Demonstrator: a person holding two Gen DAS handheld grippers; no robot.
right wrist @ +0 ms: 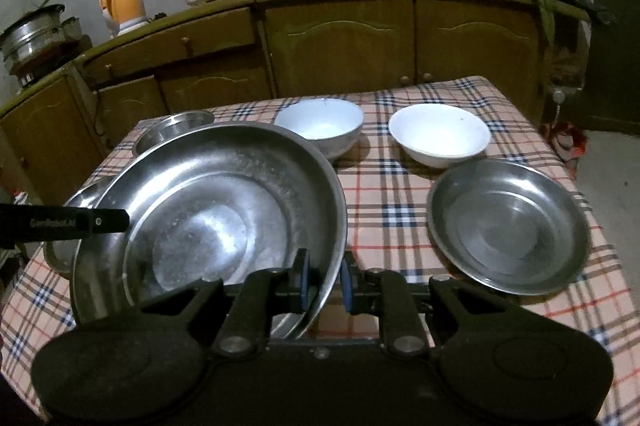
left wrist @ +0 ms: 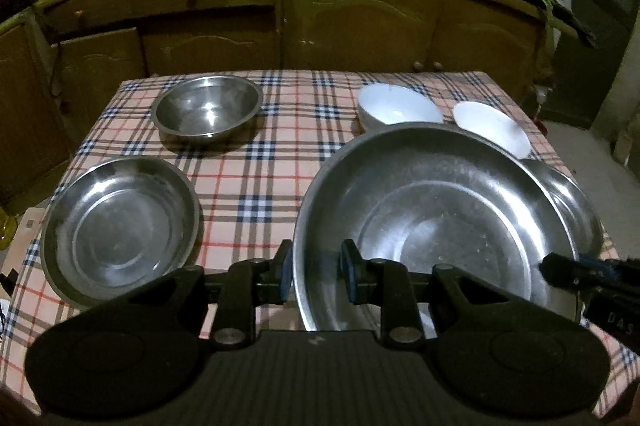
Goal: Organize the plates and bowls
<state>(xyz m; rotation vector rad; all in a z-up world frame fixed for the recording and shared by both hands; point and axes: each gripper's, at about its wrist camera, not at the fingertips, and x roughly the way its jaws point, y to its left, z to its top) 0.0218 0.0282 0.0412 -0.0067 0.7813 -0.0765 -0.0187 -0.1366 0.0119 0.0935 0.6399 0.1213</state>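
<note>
The left hand-held gripper (left wrist: 316, 272) pinched the near-left rim of the large steel basin (left wrist: 440, 226), one pad inside the wall and one outside. The right hand-held gripper (right wrist: 325, 280) pinched the same basin at its near-right rim. The basin was held tilted above the checked cloth of the counter (left wrist: 248, 170) and was empty, with a scuffed, reflective floor.

A shallow steel plate (left wrist: 120, 226) lay empty at the near-left corner of the counter. A deep steel bowl (left wrist: 206, 110) stood empty toward the far-left corner. Two white bowls stood empty along the far edge: the larger white bowl (right wrist: 320, 126) near the middle, the smaller white bowl (right wrist: 440, 134) toward the far-right corner. A second steel plate (right wrist: 508, 226) lay empty at the right edge.
</note>
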